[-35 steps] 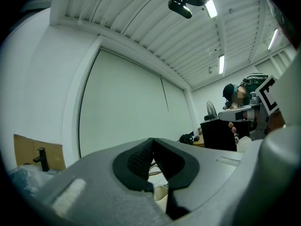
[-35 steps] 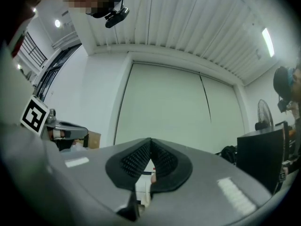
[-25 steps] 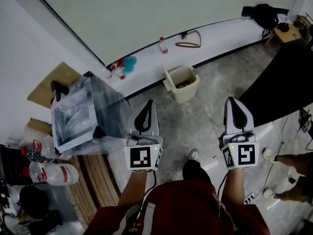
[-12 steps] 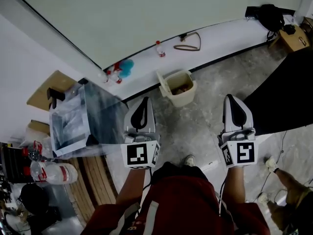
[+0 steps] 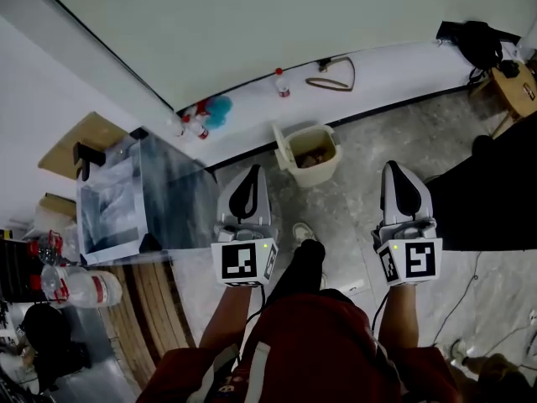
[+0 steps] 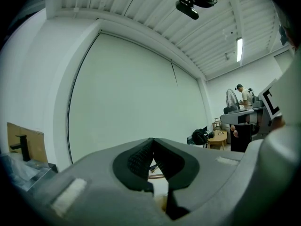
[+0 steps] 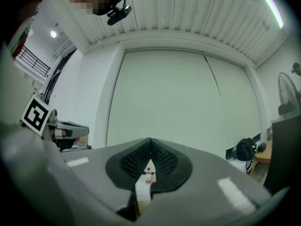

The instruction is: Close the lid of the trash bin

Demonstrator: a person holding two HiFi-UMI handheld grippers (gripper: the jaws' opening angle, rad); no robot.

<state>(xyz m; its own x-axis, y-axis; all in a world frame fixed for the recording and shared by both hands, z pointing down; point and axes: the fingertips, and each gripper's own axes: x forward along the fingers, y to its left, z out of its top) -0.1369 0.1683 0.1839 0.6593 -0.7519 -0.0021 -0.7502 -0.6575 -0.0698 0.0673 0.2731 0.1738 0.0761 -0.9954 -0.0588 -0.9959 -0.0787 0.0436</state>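
The cream trash bin stands on the concrete floor by the white wall, its top open, the lid flap tilted up at its left rim and rubbish inside. My left gripper is held level, shut and empty, its tip just short of the bin's left side in the head view. My right gripper is shut and empty too, out to the bin's right. The left gripper has its ribbed pads meeting at the tip in its own view, and so does the right gripper.
A clear plastic box sits on a stand at the left, with water bottles and wooden planks below it. A small bottle, a looped cable and a blue object lie along the wall. A black cloth covers the right.
I have stepped forward, one foot now ahead beneath the grippers. Both shut grippers came forward with me. The other person's legs at the lower right have nearly left the view.
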